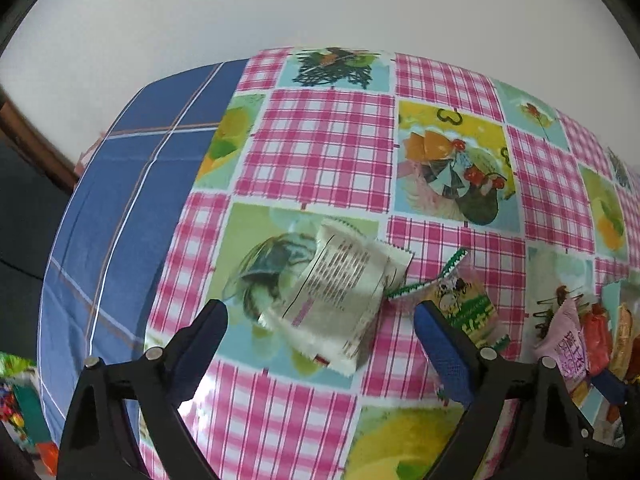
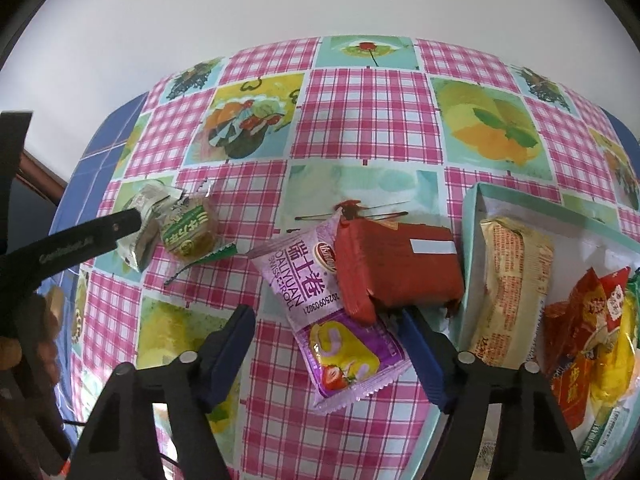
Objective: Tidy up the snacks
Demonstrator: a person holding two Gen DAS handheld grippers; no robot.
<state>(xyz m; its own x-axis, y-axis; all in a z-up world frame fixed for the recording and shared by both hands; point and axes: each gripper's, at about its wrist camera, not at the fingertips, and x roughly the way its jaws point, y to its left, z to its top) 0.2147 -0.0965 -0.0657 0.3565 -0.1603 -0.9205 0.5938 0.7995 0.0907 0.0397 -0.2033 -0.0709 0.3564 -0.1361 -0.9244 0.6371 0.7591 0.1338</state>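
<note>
A white snack packet [image 1: 340, 292] lies on the pink checked tablecloth [image 1: 320, 140] between the fingers of my left gripper [image 1: 320, 312], which stands open with neither pad touching it. Just right of it lies a round cake in a green-labelled wrapper [image 1: 468, 304]. My right gripper [image 2: 326, 318] is open and straddles a purple swiss roll packet [image 2: 340, 320]. A red packet [image 2: 396, 264] overlaps the purple one's far right edge. A teal-rimmed box [image 2: 472, 240] at the right holds a pale yellow packet [image 2: 512, 288] and several red and yellow ones [image 2: 592, 320].
Blue checked cloth [image 1: 120, 200] covers the table's left end, and the edge drops off there. The white wall stands behind the table. One of the left gripper's fingers [image 2: 100, 232] and a person's hand [image 2: 40, 340] show at the left of the right wrist view.
</note>
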